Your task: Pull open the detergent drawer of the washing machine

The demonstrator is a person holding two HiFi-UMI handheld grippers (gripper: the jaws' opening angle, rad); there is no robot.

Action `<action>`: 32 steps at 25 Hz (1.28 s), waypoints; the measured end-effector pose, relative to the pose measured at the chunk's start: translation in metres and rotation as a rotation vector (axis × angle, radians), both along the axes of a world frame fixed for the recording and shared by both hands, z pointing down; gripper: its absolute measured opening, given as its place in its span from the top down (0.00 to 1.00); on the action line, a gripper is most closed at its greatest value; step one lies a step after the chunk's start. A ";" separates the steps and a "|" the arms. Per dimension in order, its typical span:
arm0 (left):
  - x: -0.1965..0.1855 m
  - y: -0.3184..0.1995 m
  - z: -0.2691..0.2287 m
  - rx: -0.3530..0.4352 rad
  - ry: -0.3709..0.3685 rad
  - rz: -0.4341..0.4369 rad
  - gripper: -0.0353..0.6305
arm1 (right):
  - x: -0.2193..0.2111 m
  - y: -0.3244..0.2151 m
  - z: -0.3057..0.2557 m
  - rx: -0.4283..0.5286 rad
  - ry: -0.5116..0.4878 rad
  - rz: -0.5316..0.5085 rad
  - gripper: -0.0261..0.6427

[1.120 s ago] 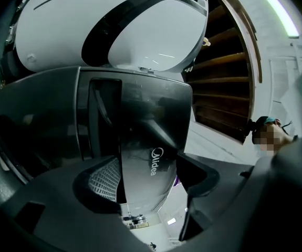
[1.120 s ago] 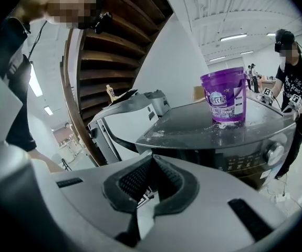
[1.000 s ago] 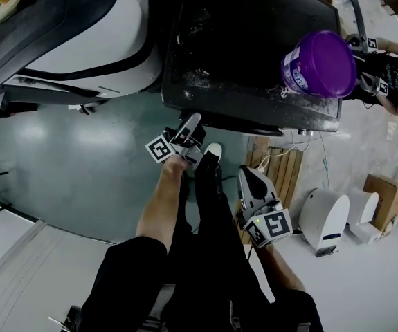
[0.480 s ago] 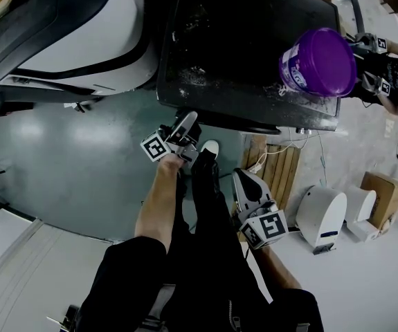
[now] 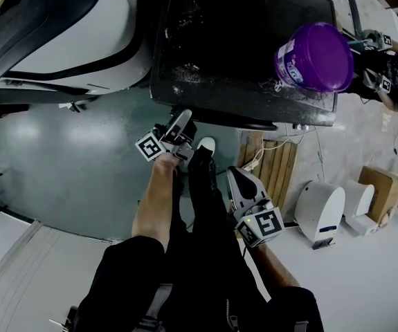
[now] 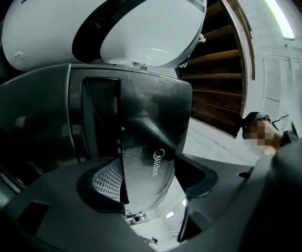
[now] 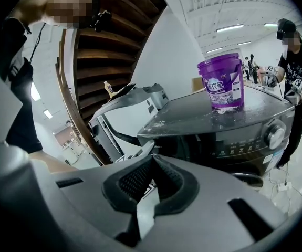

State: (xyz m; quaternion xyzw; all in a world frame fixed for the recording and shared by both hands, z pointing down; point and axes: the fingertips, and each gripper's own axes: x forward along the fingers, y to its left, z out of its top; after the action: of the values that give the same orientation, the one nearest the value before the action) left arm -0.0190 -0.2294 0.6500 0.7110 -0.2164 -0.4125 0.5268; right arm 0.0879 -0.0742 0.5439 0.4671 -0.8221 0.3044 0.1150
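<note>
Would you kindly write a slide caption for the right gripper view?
A purple bucket sits atop the dark washing machine, beyond the shut right tool.

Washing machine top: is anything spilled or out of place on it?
Yes: white powder-like specks lie scattered over the dark washing machine top, and more ring the foot of the purple bucket. It may be spilled detergent.

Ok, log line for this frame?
left claw: jaws just closing, detergent drawer front between them | right claw: shut, empty | washing machine: purple bucket on top
</note>
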 end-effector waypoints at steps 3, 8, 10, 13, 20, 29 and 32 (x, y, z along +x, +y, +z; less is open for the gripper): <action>0.000 0.000 0.000 -0.002 0.002 -0.005 0.50 | -0.002 0.000 0.001 -0.003 -0.002 0.000 0.95; -0.002 0.025 0.001 0.016 -0.016 0.021 0.54 | -0.003 -0.002 0.002 -0.004 -0.006 0.005 0.95; -0.003 0.024 0.000 0.031 -0.030 0.026 0.53 | -0.005 -0.005 0.003 -0.005 -0.006 -0.004 0.95; 0.000 0.023 0.002 0.020 -0.034 0.036 0.53 | -0.009 -0.004 0.002 -0.001 -0.003 -0.010 0.95; -0.001 0.023 0.002 0.000 -0.033 0.055 0.53 | -0.014 0.005 0.001 0.003 -0.013 0.002 0.95; -0.002 0.034 0.003 -0.007 -0.045 0.112 0.53 | -0.013 0.014 0.001 0.006 -0.009 0.019 0.95; -0.002 0.043 0.003 -0.004 -0.056 0.129 0.53 | -0.013 0.015 0.000 0.010 -0.007 0.024 0.95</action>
State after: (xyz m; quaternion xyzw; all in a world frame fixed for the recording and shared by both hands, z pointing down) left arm -0.0208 -0.1863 0.6529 0.7337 -0.1854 -0.3572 0.5474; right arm 0.0751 -0.0595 0.5440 0.4763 -0.8185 0.3032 0.1060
